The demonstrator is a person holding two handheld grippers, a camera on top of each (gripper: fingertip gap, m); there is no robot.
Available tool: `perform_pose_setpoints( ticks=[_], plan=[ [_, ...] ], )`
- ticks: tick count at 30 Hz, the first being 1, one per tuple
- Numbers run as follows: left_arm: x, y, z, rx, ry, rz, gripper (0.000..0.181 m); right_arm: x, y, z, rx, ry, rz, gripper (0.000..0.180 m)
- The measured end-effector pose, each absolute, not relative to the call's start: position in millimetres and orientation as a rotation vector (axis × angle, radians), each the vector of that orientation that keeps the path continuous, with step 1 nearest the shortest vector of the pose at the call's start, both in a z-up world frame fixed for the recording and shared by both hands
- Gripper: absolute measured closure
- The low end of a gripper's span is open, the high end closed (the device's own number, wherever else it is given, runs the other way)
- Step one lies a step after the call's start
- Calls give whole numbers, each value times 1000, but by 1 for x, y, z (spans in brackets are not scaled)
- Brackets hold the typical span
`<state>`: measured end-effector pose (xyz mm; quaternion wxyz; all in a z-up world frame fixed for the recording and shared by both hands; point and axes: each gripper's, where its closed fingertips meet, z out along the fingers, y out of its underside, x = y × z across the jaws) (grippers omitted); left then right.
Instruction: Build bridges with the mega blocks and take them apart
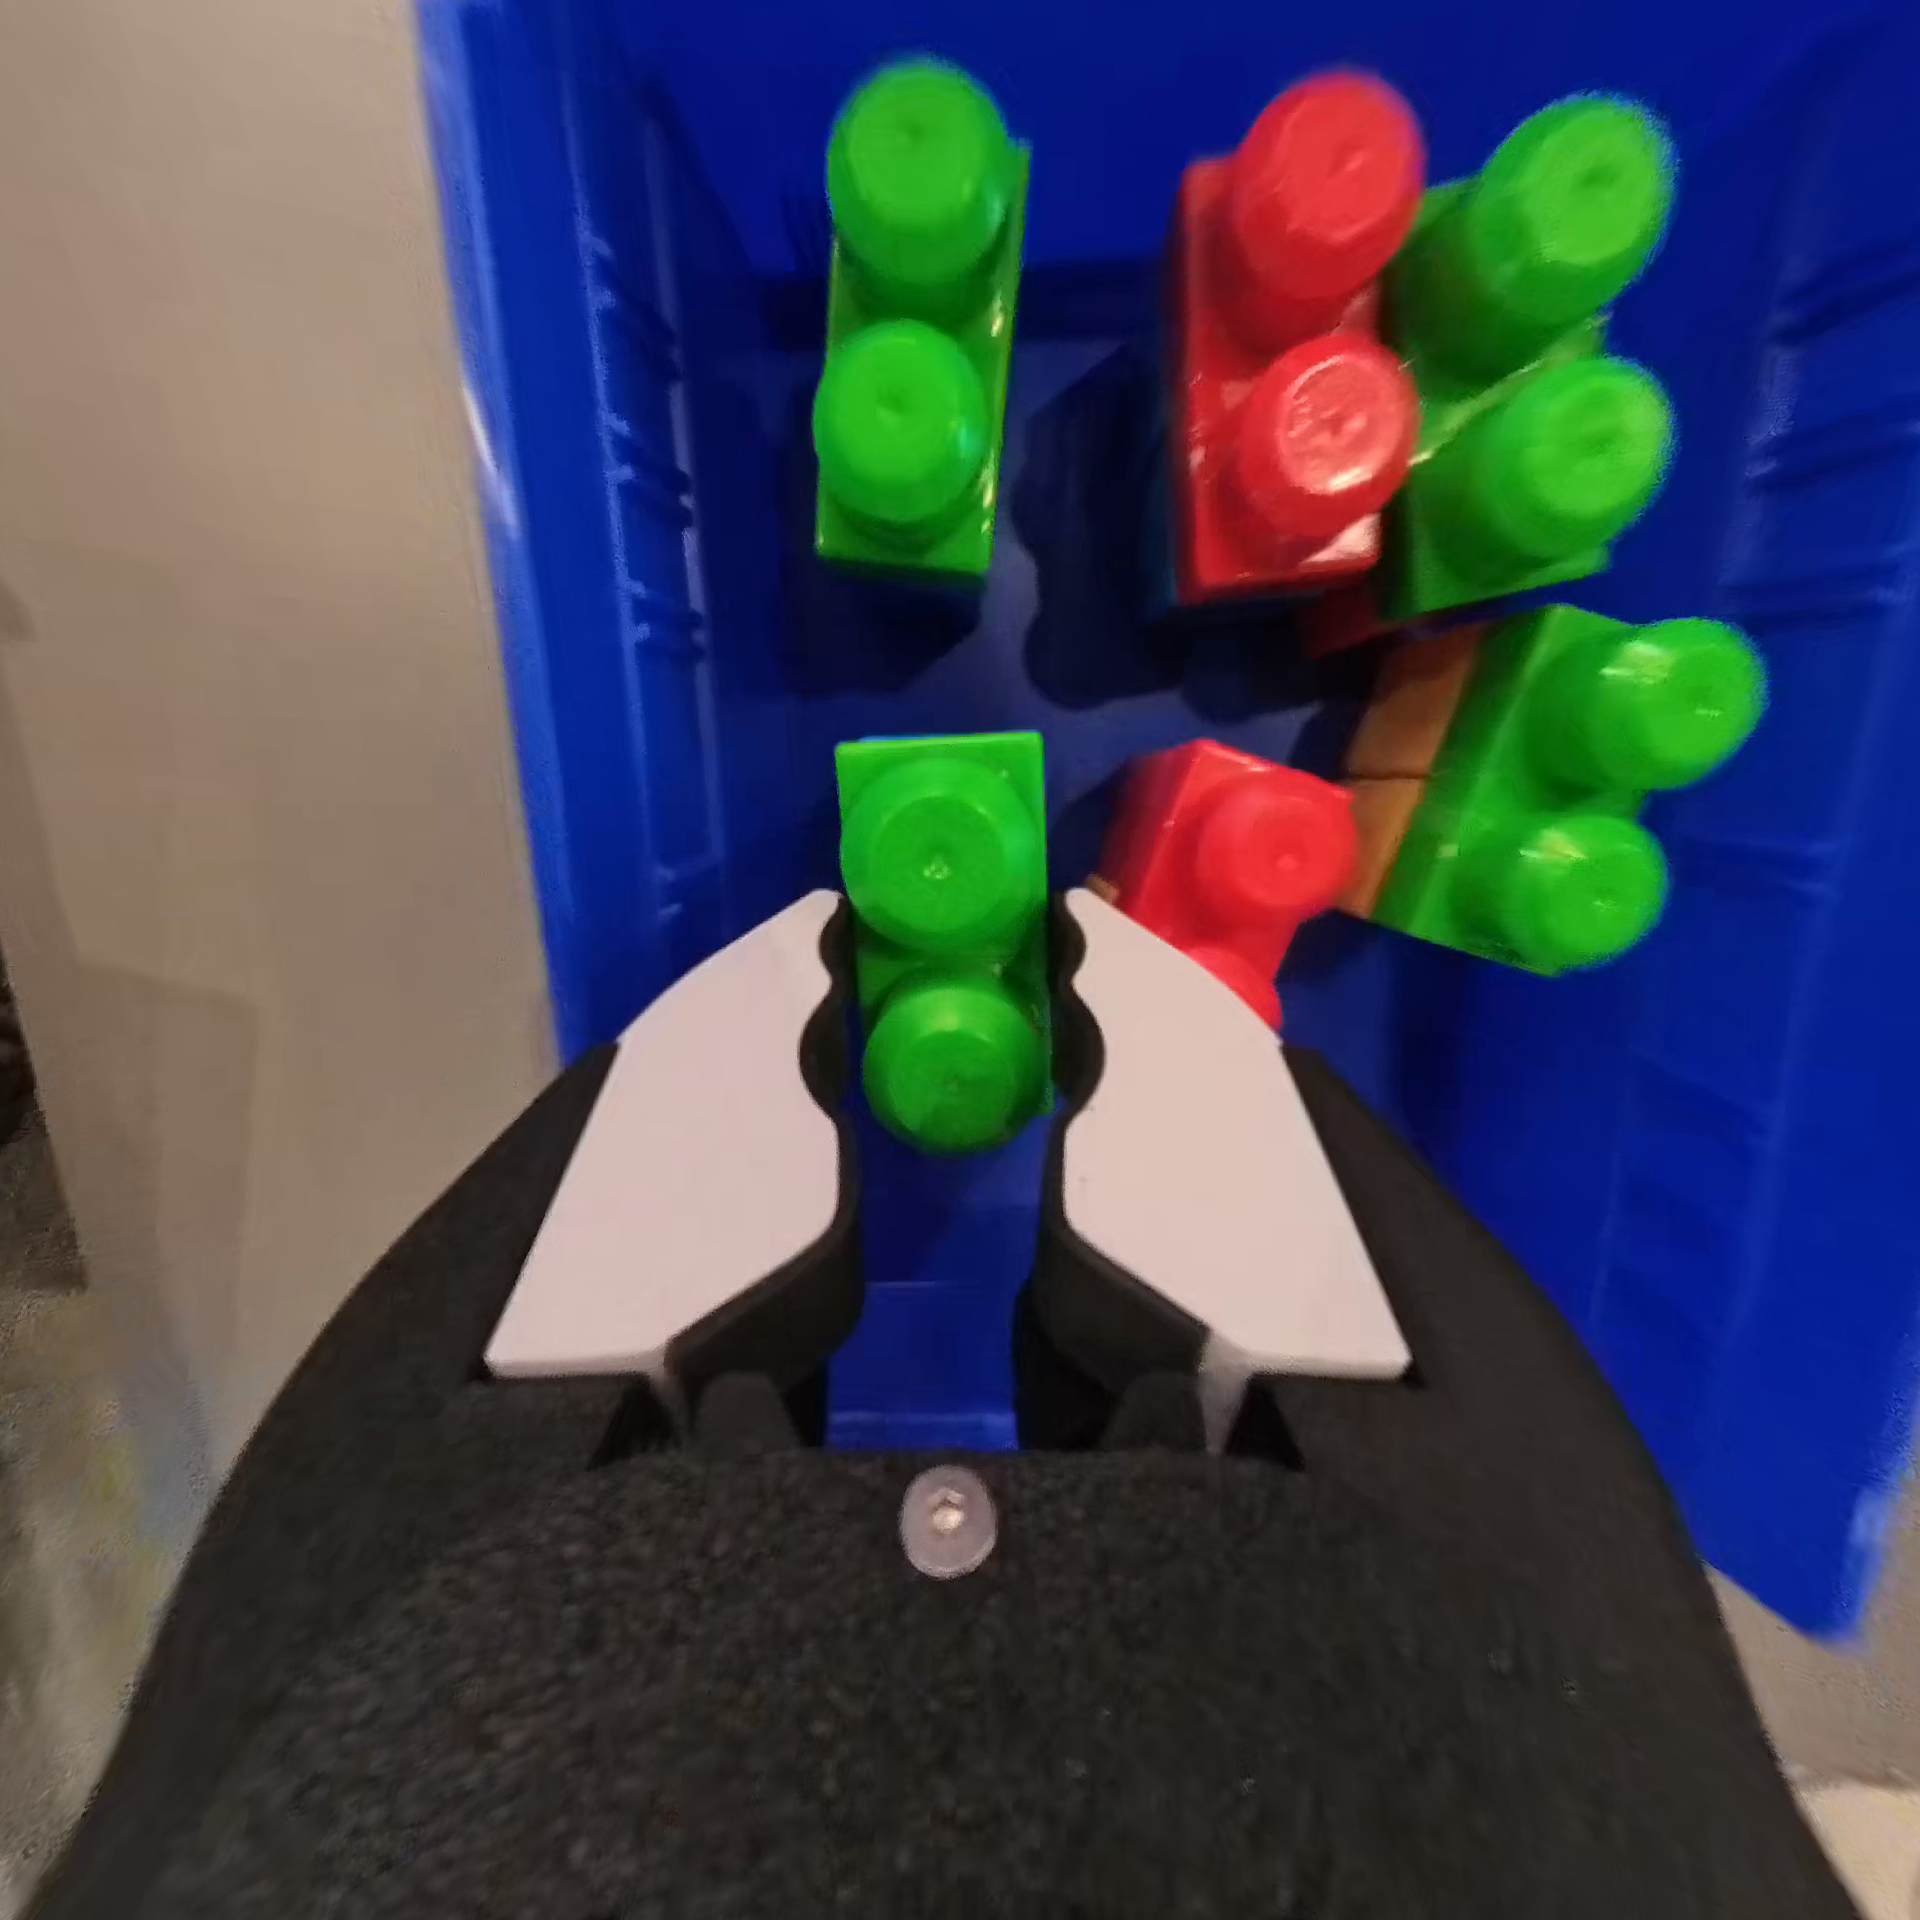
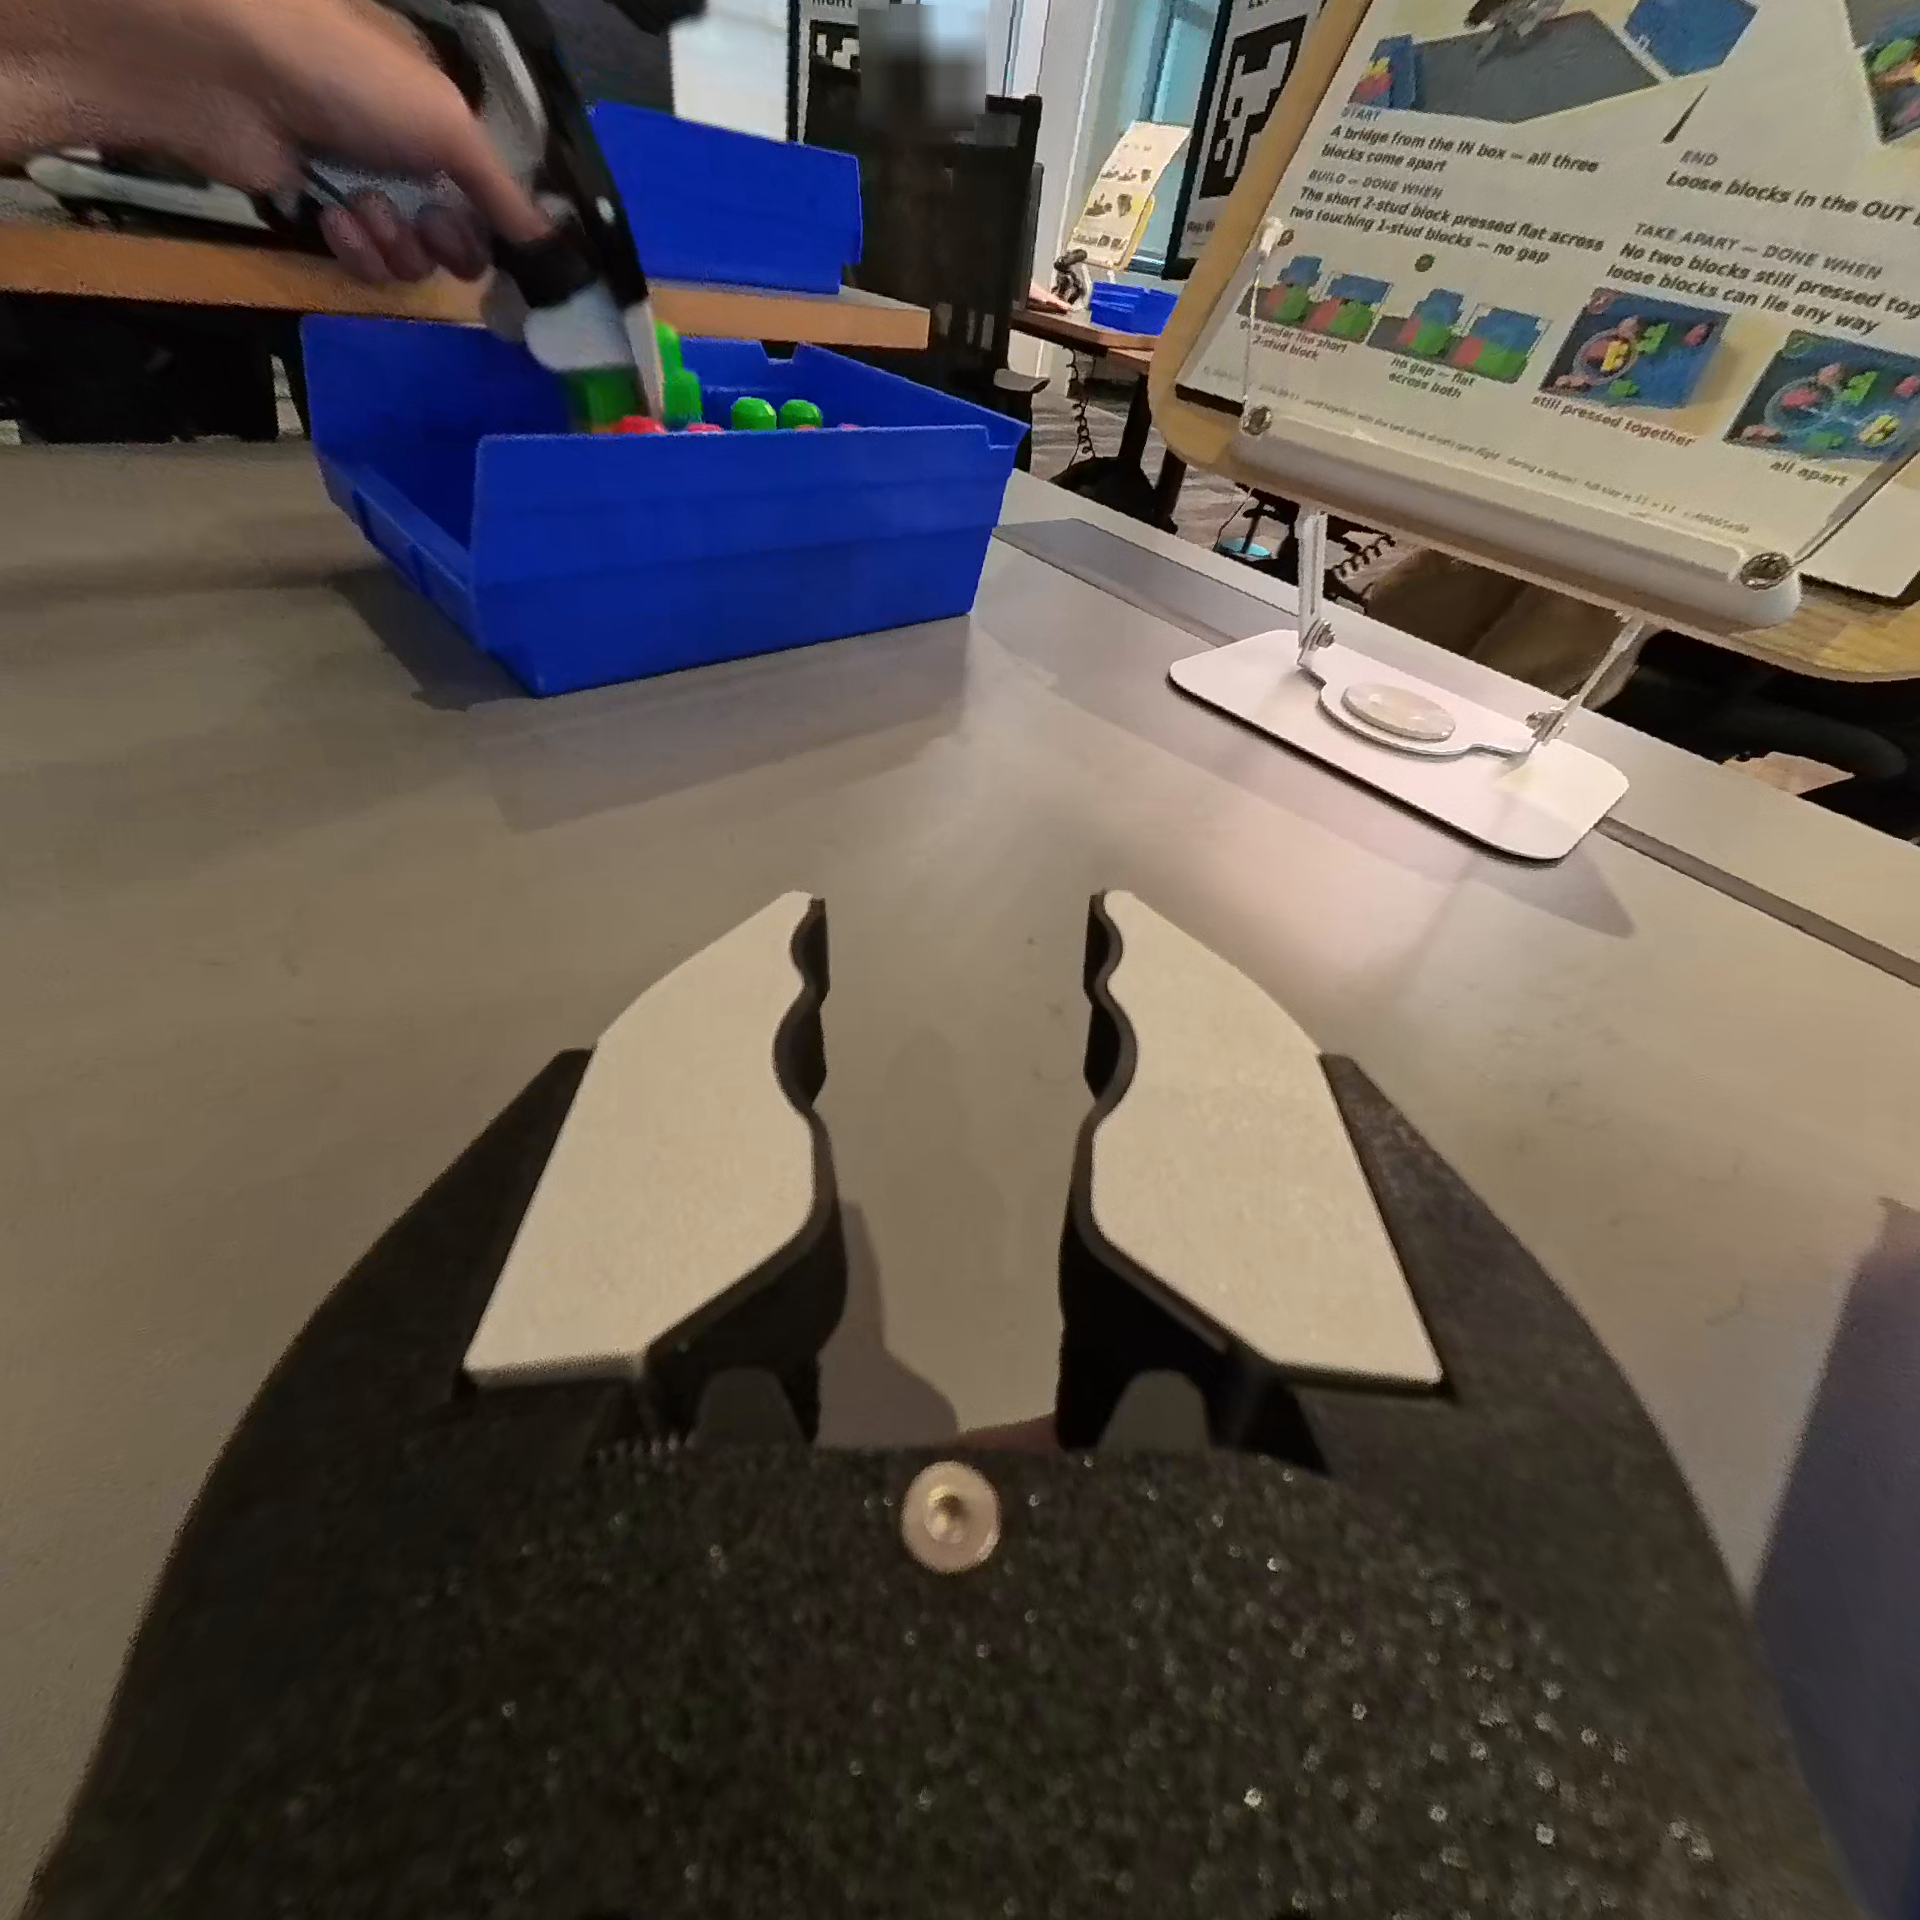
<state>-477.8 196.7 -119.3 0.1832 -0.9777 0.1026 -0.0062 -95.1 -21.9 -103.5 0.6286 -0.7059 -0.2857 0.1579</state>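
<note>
office/lab | grey table | instruction sheet on stand | blue bins

Left gripper: pointed steeply down, white fingers closed on sides of green block. Person's hand wraps its handle from above, reaching in from left. Right gripper: held low, nearly level, pointing forward; fingers parted, nothing between them.
</note>
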Motion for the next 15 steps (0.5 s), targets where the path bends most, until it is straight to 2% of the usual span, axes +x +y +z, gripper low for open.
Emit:
perform_pose_setpoints(
  ticks=[1, 5, 8, 11, 15],
  plan=[
    [-473, 196, -103, -2697, 314, -66, 146, -94, -22, -102, -1613, -651, 362, 134],
    [-436, 170, -24, -2355, 469, -249, 146, -91, -24, -96, -1582, -627, 380, 136],
    [-386, 127, 9, -2131, 576, -460, 146, -91, -26, -87, -1548, -603, 429, 136],
    [-328, 78, 10, -1951, 732, -657, 146, -90, -30, -77, -1500, -578, 492, 136],
    [-277, 40, -27, -1907, 864, -762, 146, -84, -29, -73, -1487, -529, 549, 137]
  ],
)
